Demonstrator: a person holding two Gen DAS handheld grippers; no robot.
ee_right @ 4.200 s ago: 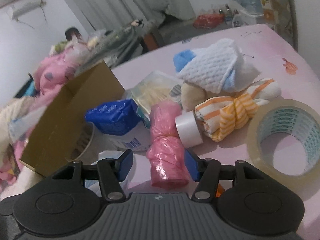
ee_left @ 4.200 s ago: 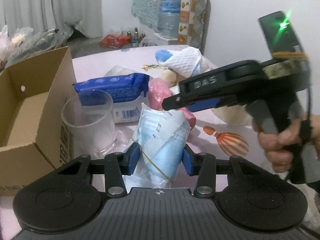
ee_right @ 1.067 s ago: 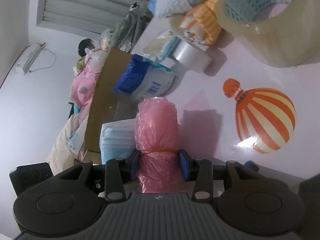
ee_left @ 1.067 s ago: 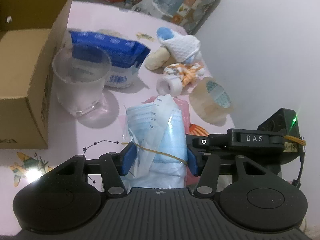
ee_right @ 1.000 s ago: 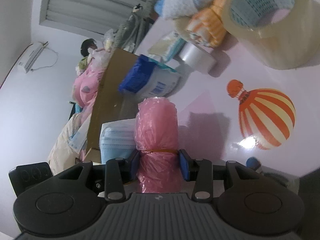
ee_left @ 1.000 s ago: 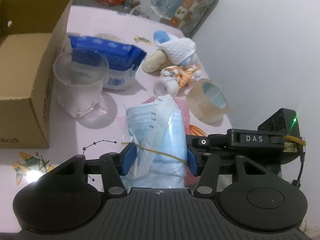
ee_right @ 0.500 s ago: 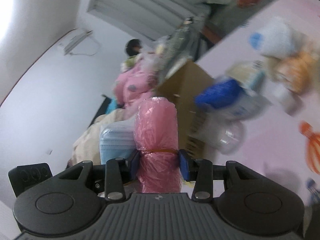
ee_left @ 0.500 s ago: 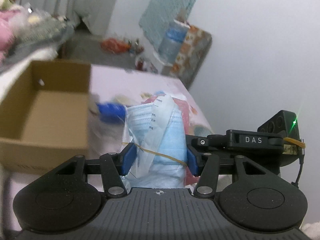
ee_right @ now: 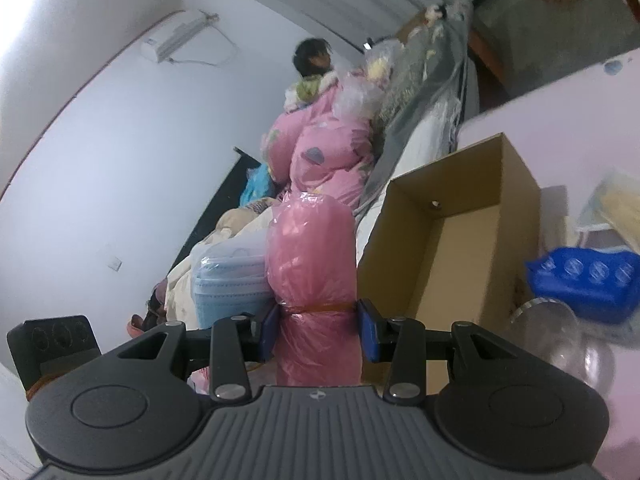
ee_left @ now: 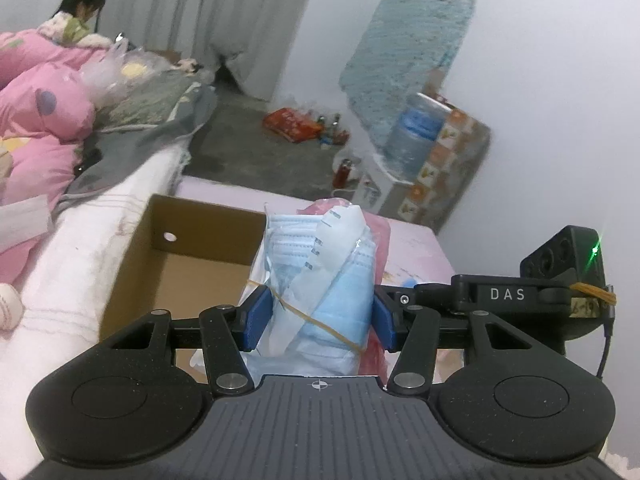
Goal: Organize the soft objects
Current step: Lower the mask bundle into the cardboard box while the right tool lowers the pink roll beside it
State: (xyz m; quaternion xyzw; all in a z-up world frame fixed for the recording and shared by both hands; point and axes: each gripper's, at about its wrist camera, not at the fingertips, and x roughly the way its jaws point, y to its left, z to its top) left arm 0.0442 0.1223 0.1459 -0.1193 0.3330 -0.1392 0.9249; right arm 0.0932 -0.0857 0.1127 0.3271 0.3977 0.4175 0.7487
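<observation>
My left gripper (ee_left: 318, 318) is shut on a pack of blue face masks (ee_left: 320, 280) bound with a rubber band, held in the air beside the open cardboard box (ee_left: 192, 256). My right gripper (ee_right: 318, 330) is shut on a roll of pink plastic bags (ee_right: 312, 264), held just right of the mask pack (ee_right: 228, 276). The pink roll (ee_left: 382, 236) shows behind the masks in the left wrist view, and the right gripper's body (ee_left: 520, 294) lies at the right. The box (ee_right: 452, 236) stands open and looks empty, right of the pink roll.
A blue wipes pack (ee_right: 588, 280), a clear glass (ee_right: 560, 336) and a bag of cotton pads (ee_right: 616, 208) sit on the pink table (ee_right: 560, 112) right of the box. A bed with pink bedding (ee_left: 36, 120) and a person (ee_right: 312, 64) lies left of the table.
Both grippers have lifted their bundles off the table and swung left, side by side, to the open box. The views now tilt up toward the room.
</observation>
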